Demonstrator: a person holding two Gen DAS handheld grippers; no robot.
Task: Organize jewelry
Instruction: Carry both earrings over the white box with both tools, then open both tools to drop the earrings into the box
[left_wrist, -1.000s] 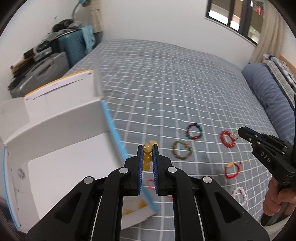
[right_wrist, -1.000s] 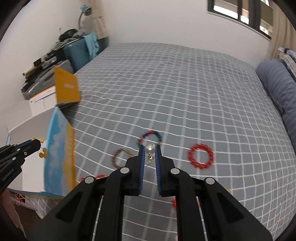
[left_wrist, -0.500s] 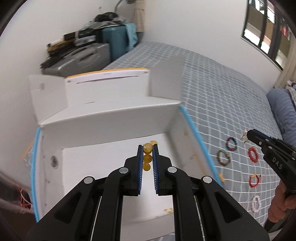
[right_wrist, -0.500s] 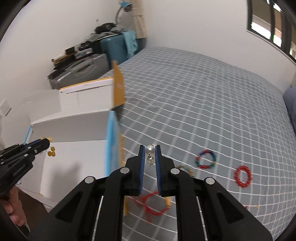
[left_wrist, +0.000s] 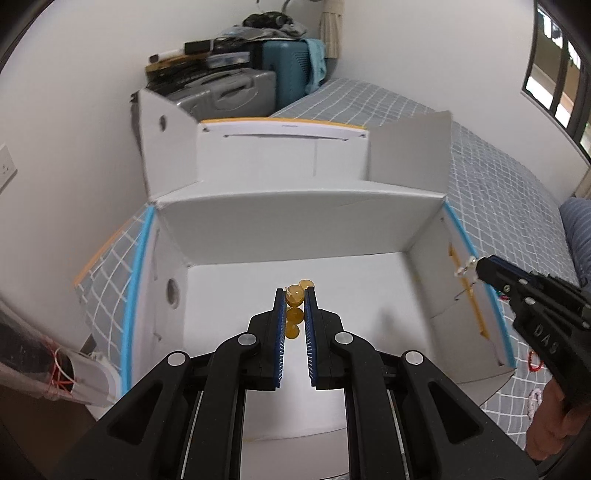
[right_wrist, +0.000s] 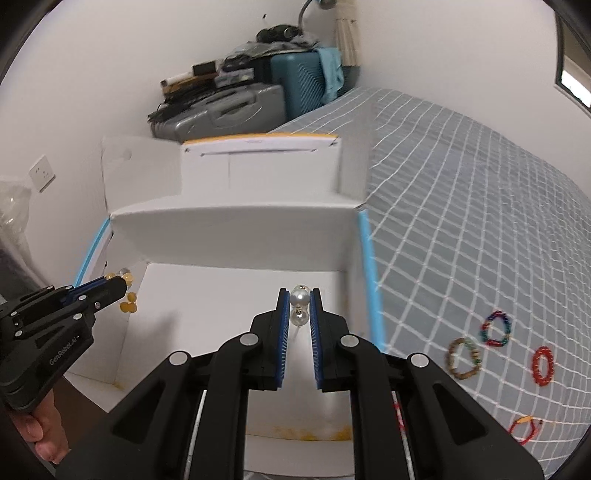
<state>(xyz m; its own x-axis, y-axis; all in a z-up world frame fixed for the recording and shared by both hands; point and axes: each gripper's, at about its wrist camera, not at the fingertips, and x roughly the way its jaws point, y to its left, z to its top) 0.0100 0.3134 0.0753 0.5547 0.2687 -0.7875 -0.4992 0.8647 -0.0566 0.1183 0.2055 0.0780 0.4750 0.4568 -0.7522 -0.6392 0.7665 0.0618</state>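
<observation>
A teal suitcase and a grey case stand against the white wall, and a wall socket is nearby.

We get soft, even daylight from the window, heavy fisheye bending, dark vignetted corners, slight motion blur.

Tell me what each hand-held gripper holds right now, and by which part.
Left hand-held gripper pinches one bead of a string of amber-yellow round beads. Right hand-held gripper pinches the upper pearl of a white pearl piece.
</observation>
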